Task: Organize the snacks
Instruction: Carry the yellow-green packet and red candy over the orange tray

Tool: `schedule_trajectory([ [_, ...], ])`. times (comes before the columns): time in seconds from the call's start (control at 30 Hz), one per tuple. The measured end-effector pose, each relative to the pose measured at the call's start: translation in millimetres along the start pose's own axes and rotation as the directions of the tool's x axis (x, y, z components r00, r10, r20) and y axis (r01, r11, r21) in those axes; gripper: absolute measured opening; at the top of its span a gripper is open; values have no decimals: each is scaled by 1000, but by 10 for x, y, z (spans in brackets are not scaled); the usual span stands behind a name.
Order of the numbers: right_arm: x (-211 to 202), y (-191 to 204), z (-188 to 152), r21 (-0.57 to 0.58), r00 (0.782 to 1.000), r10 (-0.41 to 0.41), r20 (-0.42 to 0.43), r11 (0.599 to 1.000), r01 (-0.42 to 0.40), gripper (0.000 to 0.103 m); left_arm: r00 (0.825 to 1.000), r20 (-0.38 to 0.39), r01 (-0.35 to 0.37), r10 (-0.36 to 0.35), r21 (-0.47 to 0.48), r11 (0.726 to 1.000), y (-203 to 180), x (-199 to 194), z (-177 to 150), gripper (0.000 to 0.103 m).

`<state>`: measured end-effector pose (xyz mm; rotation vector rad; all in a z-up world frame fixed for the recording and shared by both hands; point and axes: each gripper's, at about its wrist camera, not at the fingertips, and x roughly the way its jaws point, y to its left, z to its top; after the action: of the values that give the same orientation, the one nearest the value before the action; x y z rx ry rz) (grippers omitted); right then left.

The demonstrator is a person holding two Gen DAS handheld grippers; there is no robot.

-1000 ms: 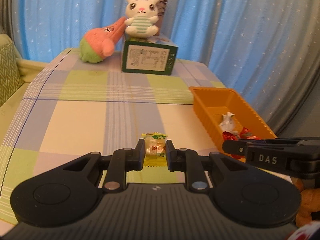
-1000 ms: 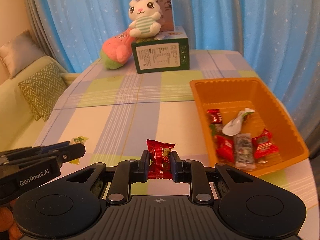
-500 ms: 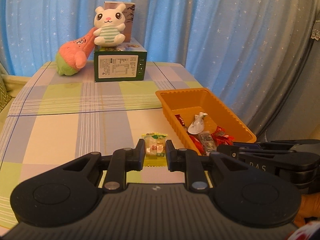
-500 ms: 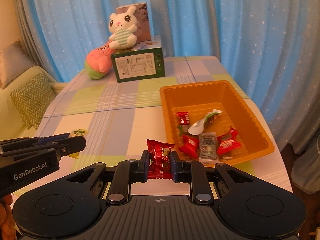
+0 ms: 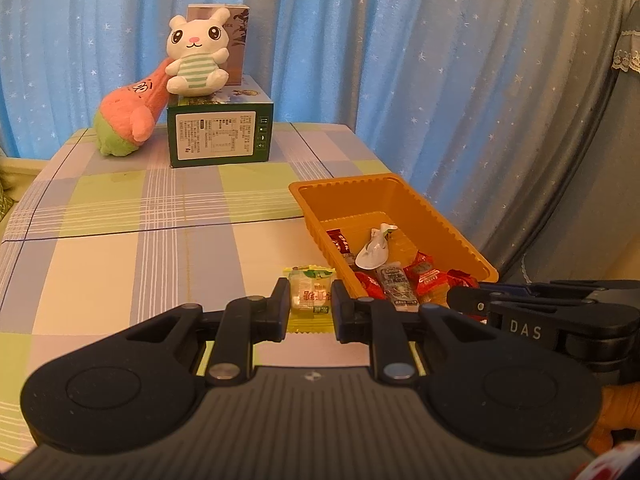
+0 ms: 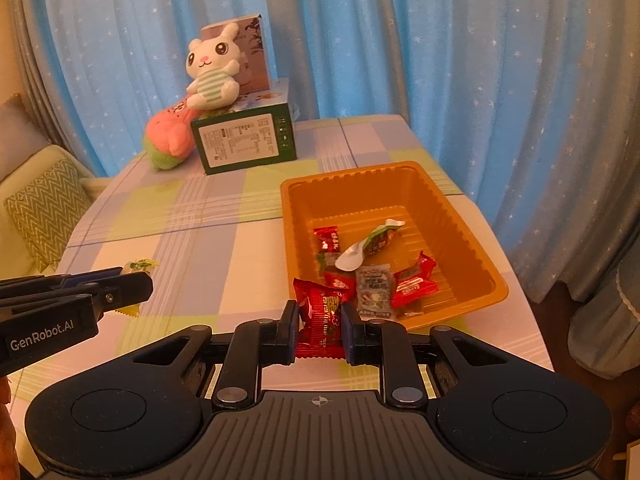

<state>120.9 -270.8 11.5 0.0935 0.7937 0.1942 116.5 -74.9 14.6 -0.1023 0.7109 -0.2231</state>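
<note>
My left gripper [image 5: 311, 298] is shut on a yellow-green snack packet [image 5: 310, 296], held above the checked tablecloth just left of the orange tray [image 5: 424, 210]. My right gripper [image 6: 320, 320] is shut on a red snack packet [image 6: 322, 314], close to the near left corner of the orange tray [image 6: 460, 216]. Several wrapped snacks lie in the tray's near half, among them red packets [image 6: 412, 282] and a white-green one [image 6: 368, 246]. In the right wrist view the left gripper [image 6: 136, 280] shows at the left with its packet [image 6: 140, 266]; in the left wrist view the right gripper [image 5: 464, 300] pokes in from the right.
At the table's far end a green box [image 5: 220, 134] carries a white plush rabbit [image 5: 198, 60], with a pink-green plush [image 5: 128, 120] leaning beside it. Blue starred curtains hang behind. A sofa with a zigzag cushion [image 6: 44, 208] stands left of the table.
Both grippers have moved with their packets toward the tray, which now appears nearer to each camera's centre, with more of its contents in view. Both grips are unchanged.
</note>
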Motion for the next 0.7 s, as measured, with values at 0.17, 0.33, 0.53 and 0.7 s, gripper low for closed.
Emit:
schedule_trajectory([
  [0.17, -2, -61, 5, 6, 1000, -10, 1, 1000, 10, 22, 1000, -7, 11, -11, 13, 1000, -66, 54, 18, 19],
  [0.33, 1, -130, 31, 16, 1000, -20, 6, 1000, 20, 22, 1000, -10, 24, -24, 23, 999, -134, 105, 45, 19],
  [0.53, 14, -246, 51, 25, 999, -31, 5, 999, 31, 22, 999, -18, 40, -40, 38, 998, -235, 189, 77, 19],
  [0.7, 14, -353, 62, 34, 999, -46, 3, 998, 46, 22, 998, -26, 57, -56, 53, 997, -337, 274, 109, 19],
])
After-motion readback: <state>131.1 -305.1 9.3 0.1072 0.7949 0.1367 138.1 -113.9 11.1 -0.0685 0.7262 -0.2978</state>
